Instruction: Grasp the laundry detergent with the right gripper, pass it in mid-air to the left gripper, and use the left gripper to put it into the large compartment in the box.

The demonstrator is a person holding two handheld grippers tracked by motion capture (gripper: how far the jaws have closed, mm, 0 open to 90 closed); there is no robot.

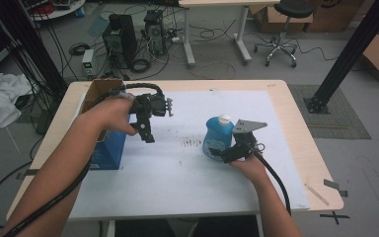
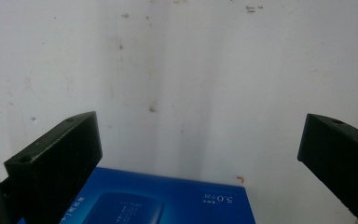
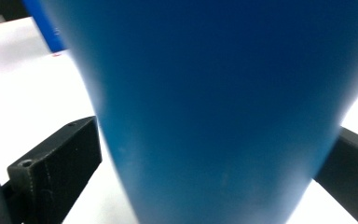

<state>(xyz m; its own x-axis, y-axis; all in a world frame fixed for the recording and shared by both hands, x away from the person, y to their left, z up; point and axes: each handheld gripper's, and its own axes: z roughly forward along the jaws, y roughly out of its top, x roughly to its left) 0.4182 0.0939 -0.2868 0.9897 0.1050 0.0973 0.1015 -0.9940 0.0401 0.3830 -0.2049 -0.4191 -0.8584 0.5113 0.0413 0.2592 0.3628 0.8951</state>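
High view: blue bottle (image 1: pixel 216 139) with white cap stands upright on the white sheet of the table (image 1: pixel 296 128), right of centre. Right gripper (image 1: pixel 227 152) comes in low from the right, hand behind it, jaws either side of the bottle's lower body. Left gripper (image 1: pixel 147 129) hangs above the sheet, pointing down, forearm raised and angled in from bottom left. Blue box (image 1: pixel 109 149) stands at the left edge, just beside that forearm; an open cardboard box (image 1: pixel 101 89) sits behind it.

Left gripper view: jaws wide apart, nothing between them, stained white sheet below. Top of blue box (image 2: pixel 168 198) shows at bottom edge.

Right gripper view: blue bottle (image 3: pixel 214 107) very close, between the two jaws. Left jaw seems to leave a thin gap, right jaw looks touching or nearly so; can't tell if clamped.

Risk: grip sits low on a tapering, smooth body, so the bottle could slip or tip top-heavy when lifted. Uneven jaw contact could push it sideways and topple it.
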